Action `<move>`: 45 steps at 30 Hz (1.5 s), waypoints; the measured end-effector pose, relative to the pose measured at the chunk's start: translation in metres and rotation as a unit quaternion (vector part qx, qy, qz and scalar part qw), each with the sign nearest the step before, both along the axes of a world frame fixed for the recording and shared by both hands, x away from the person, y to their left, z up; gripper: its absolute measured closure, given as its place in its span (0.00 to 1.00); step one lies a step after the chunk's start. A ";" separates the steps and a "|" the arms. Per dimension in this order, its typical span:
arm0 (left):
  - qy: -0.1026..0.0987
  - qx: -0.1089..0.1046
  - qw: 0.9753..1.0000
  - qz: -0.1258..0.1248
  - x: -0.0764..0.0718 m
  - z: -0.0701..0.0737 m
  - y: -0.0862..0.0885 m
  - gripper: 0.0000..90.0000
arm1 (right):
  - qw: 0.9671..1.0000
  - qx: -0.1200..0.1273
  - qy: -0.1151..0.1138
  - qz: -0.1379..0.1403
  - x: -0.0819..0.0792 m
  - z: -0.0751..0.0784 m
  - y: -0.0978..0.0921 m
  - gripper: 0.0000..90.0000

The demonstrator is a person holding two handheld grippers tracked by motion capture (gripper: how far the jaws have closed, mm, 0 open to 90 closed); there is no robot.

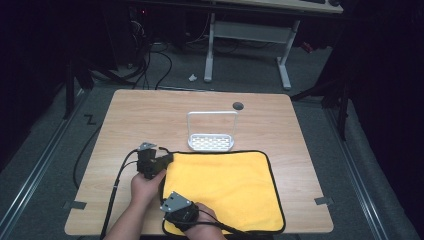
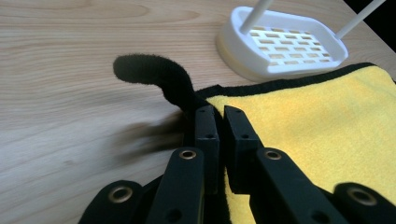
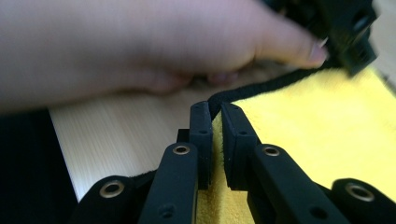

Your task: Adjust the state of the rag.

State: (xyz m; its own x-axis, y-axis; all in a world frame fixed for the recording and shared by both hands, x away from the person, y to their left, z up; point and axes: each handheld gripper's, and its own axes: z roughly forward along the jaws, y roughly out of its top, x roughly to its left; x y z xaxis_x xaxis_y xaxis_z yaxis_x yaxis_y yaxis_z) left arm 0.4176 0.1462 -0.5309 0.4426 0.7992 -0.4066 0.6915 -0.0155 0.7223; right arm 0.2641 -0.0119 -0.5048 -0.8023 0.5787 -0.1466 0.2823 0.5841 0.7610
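Ahead of the left gripper [image 1: 167, 161] the white rack [image 1: 211, 131] blocks the way (just past the cloth [image 1: 225, 187] edge); bare table [image 1: 140, 115] lies open to its left.

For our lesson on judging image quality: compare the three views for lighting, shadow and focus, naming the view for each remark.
High view: the wooden table is evenly lit, the room around it nearly black. Left gripper view: the yellow cloth and white soap dish are fairly sharp; a soft smeared shadow lies on the wood beside the jaws. Right gripper view: the person's hand is close, pale and out of focus.
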 end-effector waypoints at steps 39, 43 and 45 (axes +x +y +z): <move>-0.044 0.044 0.998 0.004 -0.005 0.048 -0.077 0.94 | 0.996 0.035 -0.054 -0.061 -0.014 0.030 -0.089 0.94; -0.043 0.049 0.998 -0.005 -0.003 0.047 -0.094 0.94 | 0.995 0.036 -0.050 -0.078 -0.014 0.025 -0.108 0.94; -0.041 0.050 0.998 -0.007 -0.002 0.045 -0.100 0.94 | 0.995 0.036 -0.044 -0.085 -0.014 0.022 -0.118 0.94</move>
